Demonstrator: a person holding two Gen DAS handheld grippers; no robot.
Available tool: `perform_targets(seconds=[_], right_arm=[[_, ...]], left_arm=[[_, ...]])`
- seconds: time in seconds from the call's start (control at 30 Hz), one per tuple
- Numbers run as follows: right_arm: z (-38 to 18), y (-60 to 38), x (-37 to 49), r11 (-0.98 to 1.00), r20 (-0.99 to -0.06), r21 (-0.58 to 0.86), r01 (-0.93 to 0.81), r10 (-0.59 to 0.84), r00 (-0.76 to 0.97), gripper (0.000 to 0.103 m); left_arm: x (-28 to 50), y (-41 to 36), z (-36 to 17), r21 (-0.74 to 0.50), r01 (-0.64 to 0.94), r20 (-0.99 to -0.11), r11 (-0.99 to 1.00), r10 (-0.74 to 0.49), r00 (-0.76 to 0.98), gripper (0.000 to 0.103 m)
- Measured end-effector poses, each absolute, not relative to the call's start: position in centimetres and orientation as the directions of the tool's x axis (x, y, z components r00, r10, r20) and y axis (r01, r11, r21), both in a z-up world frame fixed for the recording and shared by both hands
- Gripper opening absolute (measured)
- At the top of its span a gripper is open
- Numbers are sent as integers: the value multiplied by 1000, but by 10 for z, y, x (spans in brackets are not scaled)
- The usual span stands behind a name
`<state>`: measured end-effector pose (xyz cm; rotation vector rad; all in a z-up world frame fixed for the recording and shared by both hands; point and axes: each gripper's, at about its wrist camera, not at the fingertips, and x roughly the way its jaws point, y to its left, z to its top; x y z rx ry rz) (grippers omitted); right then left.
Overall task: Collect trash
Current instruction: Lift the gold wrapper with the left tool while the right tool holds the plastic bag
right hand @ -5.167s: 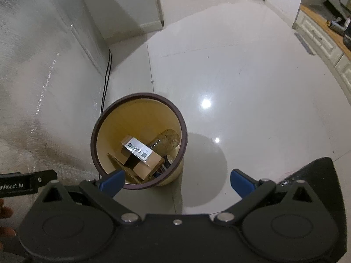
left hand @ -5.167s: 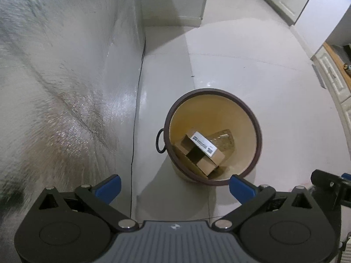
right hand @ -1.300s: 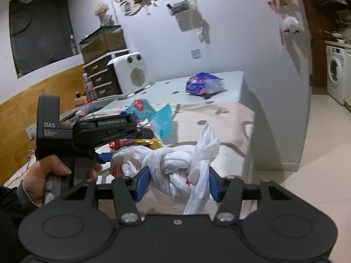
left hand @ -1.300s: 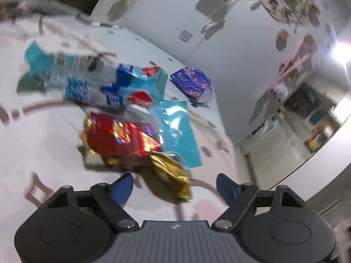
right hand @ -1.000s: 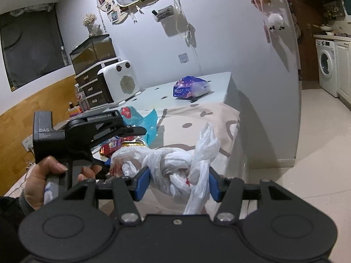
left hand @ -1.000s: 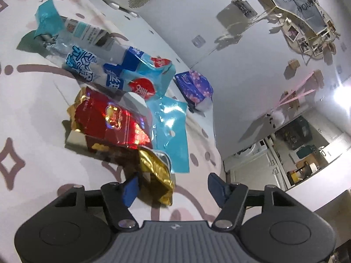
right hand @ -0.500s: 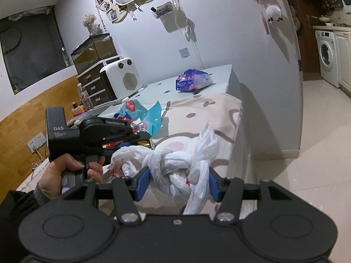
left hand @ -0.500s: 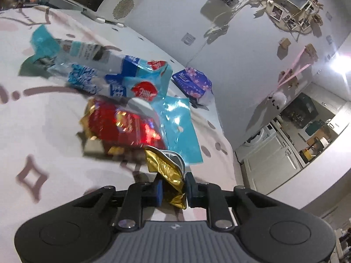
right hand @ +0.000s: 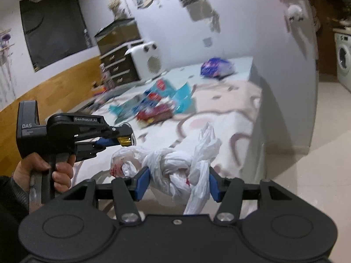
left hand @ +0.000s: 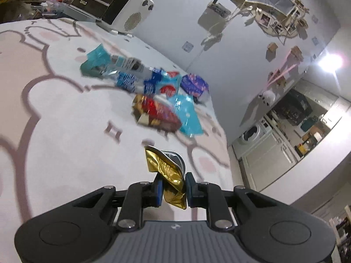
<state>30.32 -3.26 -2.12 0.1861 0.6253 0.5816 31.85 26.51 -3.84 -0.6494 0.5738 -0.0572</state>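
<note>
My left gripper (left hand: 173,189) is shut on a crumpled gold foil wrapper (left hand: 167,173) and holds it above the patterned bed cover; the left gripper also shows in the right wrist view (right hand: 122,139). My right gripper (right hand: 178,183) is shut on a knotted white plastic bag (right hand: 173,164) with red marks. More trash lies further on the bed: a red and gold snack packet (left hand: 158,111), a cyan bag (left hand: 188,118) and a blue and white wrapper (left hand: 131,79).
A purple tissue pack (left hand: 194,83) lies near the wall. A white heater (left hand: 129,11) and dark drawers (right hand: 118,65) stand behind the bed. The bed edge (right hand: 261,114) drops to a pale tiled floor (right hand: 318,131) on the right, with a washing machine (right hand: 343,59) beyond.
My left gripper closed on the gold wrapper and has lifted it back from the pile. My right gripper keeps holding the white bag, with the view swung a little.
</note>
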Motion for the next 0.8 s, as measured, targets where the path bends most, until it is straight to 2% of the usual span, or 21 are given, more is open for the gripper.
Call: perform_targets(seconds=[0.07, 0.23, 0.5, 0.57, 0.8], right_arm=[[-25, -27, 296, 825, -529, 356, -439, 565, 633, 62], [-26, -20, 271, 795, -529, 359, -490, 605, 595, 74], [-15, -18, 236, 734, -542, 303, -608, 657, 524, 74], [-12, -17, 225, 720, -546, 250, -647, 657, 520, 80], [7, -23, 220, 720, -524, 1, -694, 591, 613, 81]], left_arm=[[311, 263, -42, -570, -128, -500, 811, -220, 837, 21], [296, 264, -43, -549, -127, -488, 826, -194, 851, 21], [279, 274, -43, -561, -156, -461, 813, -151, 875, 21], [278, 275, -43, -560, -157, -460, 813, -148, 876, 21], [274, 278, -42, -566, -157, -446, 809, -141, 884, 21]])
